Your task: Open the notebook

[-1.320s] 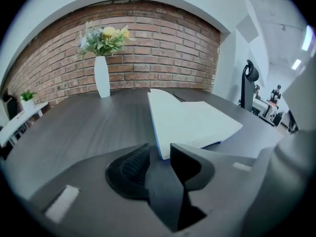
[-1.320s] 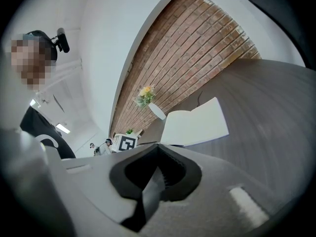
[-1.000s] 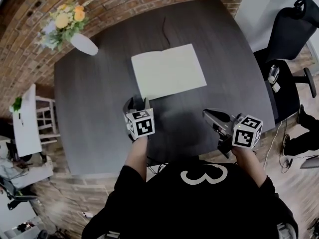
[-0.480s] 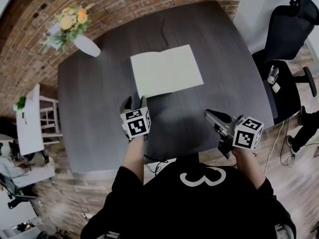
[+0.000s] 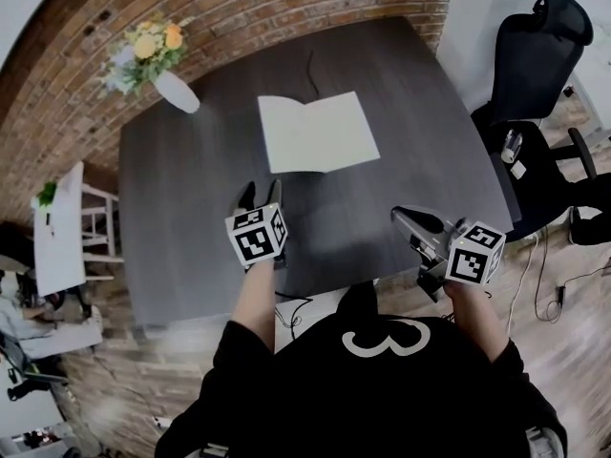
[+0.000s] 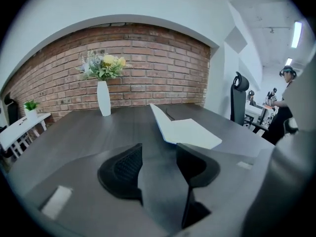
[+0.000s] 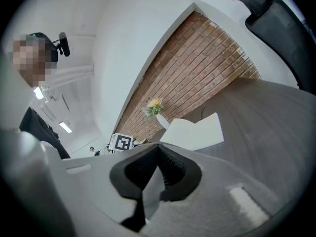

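The notebook (image 5: 317, 132) lies open and flat on the dark table (image 5: 191, 179), its white pages up, and nothing touches it. It also shows in the left gripper view (image 6: 190, 131) and the right gripper view (image 7: 195, 132). My left gripper (image 5: 260, 195) hovers just short of its near edge, jaws open with nothing between them (image 6: 159, 149). Off to the right, my right gripper (image 5: 409, 220) hangs by the table's front right edge, well clear of the notebook. It is shut on nothing (image 7: 158, 147).
A white vase of flowers (image 5: 177, 89) stands at the table's far left corner. A thin black cable (image 5: 310, 65) lies beyond the notebook. A black office chair (image 5: 535, 55) stands to the right, and a small white table (image 5: 57, 237) to the left.
The notebook stays open and still. Both grippers hold near the table's front edge, the left one drifting slightly to the left. The head view has shifted a little.
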### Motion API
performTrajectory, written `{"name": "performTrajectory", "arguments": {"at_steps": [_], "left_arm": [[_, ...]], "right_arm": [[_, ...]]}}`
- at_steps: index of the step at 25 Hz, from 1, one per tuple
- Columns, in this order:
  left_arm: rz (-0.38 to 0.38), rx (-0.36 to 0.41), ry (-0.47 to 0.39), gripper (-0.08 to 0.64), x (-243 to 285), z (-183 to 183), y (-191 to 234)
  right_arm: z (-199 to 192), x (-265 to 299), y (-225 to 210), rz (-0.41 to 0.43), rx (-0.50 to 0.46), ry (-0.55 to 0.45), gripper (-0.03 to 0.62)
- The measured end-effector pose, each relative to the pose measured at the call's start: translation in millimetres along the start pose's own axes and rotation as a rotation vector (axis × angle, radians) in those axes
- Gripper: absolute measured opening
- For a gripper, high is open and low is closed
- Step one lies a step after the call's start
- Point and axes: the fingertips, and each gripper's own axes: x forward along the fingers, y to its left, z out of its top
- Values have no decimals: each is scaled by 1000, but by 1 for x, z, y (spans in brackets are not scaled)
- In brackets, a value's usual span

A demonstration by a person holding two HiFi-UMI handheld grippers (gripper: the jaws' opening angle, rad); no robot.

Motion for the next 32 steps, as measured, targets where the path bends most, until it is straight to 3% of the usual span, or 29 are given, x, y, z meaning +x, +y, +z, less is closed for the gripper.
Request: {"name": "performTrajectory", "arguments": {"at_steps": [5, 13, 18, 32], "left_arm": [[-131, -31, -47, 212, -44, 10, -36], [-548, -51, -150, 93, -138, 27, -135], [-728, -48, -216, 11, -189, 35, -173], [-763, 6, -248, 14, -222, 38, -190]], "right_arm": [[8, -10, 35, 32, -85, -16, 2], [10, -22, 91, 97, -212, -20, 2], [12, -29, 117, 122, -258, -42, 2], [15, -36, 145, 158, -330, -40, 0]]}}
